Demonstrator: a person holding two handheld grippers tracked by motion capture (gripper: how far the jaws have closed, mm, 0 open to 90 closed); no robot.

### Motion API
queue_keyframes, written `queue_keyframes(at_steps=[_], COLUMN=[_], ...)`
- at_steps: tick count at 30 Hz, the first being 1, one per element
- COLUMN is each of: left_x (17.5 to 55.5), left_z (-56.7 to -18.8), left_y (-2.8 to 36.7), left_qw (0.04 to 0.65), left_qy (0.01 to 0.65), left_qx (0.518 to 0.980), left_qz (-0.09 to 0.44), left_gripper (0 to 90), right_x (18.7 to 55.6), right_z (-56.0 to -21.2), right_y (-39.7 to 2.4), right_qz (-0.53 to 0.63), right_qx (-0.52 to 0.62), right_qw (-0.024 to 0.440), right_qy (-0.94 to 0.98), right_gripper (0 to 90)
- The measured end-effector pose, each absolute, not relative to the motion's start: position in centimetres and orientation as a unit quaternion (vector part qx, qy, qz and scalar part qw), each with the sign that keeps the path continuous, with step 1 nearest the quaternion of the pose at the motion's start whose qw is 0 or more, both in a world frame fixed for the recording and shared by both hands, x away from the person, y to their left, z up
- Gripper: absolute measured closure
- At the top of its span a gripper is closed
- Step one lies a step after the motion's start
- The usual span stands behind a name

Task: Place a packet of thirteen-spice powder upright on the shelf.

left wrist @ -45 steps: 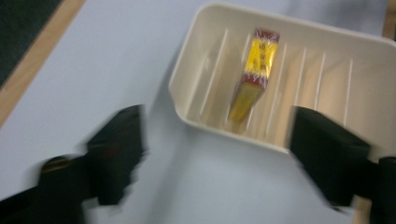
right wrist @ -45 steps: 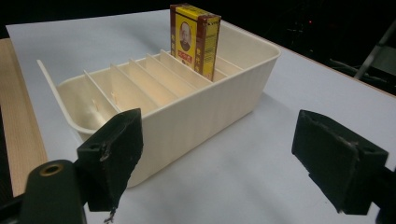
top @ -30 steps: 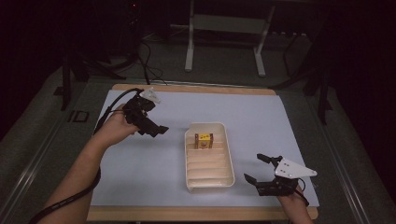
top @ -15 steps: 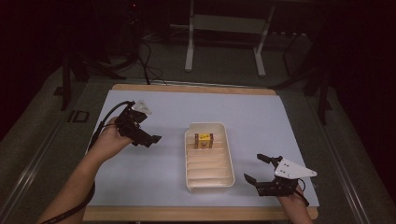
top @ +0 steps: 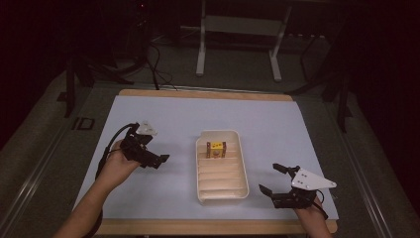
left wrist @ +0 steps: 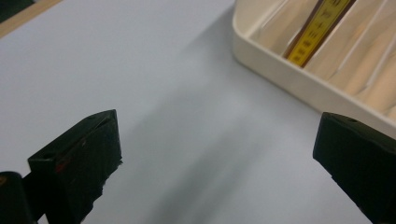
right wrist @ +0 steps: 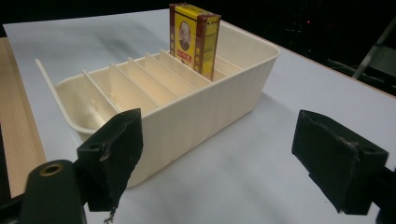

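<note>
A cream tray [top: 241, 163] with several slots sits mid-table. A small yellow and brown box [top: 216, 148] stands upright in one of its far slots; it also rises from the tray [right wrist: 201, 116] as the box [right wrist: 194, 35] in the right gripper view. My left gripper [top: 159, 161] is open, left of the tray, jaws pointing toward it and holding nothing. In the left gripper view the tray wall [left wrist: 299, 81] and the box's yellow edge [left wrist: 317, 28] lie ahead. My right gripper [top: 273, 178] stands open near the tray's front right corner, empty.
A pale blue mat [top: 277, 129] covers the wooden table [top: 198, 93]. Beyond the far edge are dark floor, cables and a metal stand [top: 237, 44]. Bare mat lies on both sides of the tray.
My left gripper has drawn back toward the near left, away from the table's far side, and now sits lower beside the tray. The right gripper has stayed put.
</note>
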State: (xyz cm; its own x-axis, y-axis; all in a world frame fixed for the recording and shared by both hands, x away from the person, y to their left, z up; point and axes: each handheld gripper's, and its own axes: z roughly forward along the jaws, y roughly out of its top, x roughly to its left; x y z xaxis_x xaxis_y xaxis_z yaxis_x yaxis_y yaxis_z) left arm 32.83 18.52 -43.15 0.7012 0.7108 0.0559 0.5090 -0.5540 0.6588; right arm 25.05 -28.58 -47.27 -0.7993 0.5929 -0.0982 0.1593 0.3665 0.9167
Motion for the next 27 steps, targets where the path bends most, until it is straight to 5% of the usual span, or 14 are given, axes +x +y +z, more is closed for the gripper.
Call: queue_keyframes(at_steps=[27], left_x=[27.8], left_z=[-45.9], left_y=[18.5], left_qw=[0.340], left_qy=[0.383], left_qx=[0.840], left_qz=[0.179], left_gripper=[1.5], right_x=[25.0], right_z=[-47.3], right_y=[-28.9], right_qz=[0.513], right_qx=[0.249], right_qw=[0.220], right_qy=[0.792], right_gripper=[16.5])
